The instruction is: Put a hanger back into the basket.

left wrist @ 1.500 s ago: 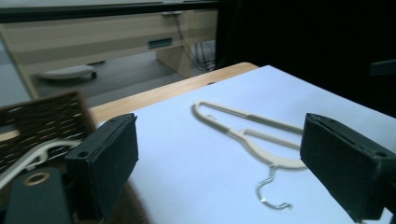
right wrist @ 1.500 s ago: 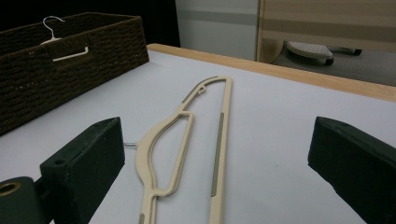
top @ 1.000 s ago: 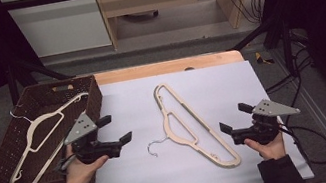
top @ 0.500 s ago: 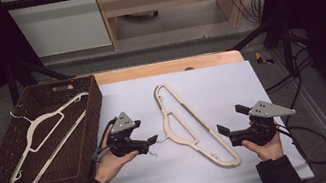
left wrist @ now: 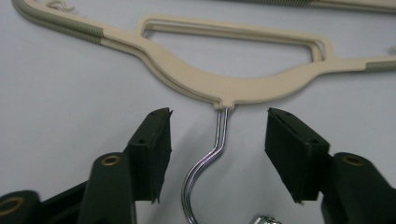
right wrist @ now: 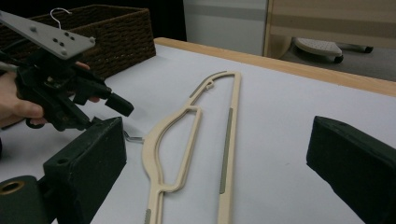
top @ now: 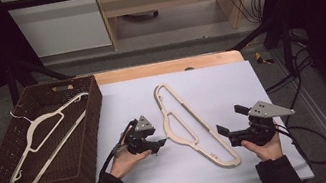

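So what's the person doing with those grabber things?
A person holds a gripper in each hand over a white table. The left gripper has come down around the metal hook of the cream hanger. Its jaws have just been closing, with the hook between them but not pinched yet. The right gripper waits open near the hanger's other end. Another hanger lies in the basket.

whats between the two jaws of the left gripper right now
The metal hook of the beige hanger runs up between the pads of the left gripper, which have just been closing but do not touch it, as the left gripper view shows.
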A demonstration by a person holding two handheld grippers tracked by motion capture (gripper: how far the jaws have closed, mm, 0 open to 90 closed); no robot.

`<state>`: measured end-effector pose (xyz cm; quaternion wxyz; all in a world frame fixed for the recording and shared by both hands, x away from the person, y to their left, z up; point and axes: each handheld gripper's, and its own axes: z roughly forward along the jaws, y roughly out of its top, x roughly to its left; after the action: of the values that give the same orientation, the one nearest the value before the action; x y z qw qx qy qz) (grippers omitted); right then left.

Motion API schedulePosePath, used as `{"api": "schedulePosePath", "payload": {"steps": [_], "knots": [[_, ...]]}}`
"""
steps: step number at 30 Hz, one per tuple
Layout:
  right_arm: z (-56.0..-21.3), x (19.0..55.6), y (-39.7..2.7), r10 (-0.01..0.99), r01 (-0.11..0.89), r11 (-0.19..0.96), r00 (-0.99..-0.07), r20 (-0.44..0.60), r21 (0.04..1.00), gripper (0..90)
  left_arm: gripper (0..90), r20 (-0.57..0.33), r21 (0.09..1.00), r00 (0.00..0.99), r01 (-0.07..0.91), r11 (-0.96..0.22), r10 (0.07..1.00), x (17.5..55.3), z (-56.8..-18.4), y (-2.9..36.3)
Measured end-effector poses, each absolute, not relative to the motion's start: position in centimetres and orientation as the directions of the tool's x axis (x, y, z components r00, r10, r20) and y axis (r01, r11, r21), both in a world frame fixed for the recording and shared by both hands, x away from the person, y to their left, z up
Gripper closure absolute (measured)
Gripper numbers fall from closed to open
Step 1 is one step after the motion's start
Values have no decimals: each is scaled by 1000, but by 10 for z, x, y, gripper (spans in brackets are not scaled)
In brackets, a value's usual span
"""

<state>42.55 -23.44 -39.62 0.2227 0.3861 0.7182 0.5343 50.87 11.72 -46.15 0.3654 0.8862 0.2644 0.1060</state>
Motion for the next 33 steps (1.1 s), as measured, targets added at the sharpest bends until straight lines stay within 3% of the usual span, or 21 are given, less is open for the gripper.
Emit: {"api": "schedulePosePath", "payload": {"steps": [22, 33], "knots": [[-400, 428, -230, 786, 324, 143, -611, 92, 935, 54, 839, 32, 659, 866, 357, -662, 498, 514, -471, 106], [-401, 429, -228, 783, 330, 147, -615, 94, 932, 56, 879, 60, 615, 878, 342, -710, 475, 518, -465, 101]]}}
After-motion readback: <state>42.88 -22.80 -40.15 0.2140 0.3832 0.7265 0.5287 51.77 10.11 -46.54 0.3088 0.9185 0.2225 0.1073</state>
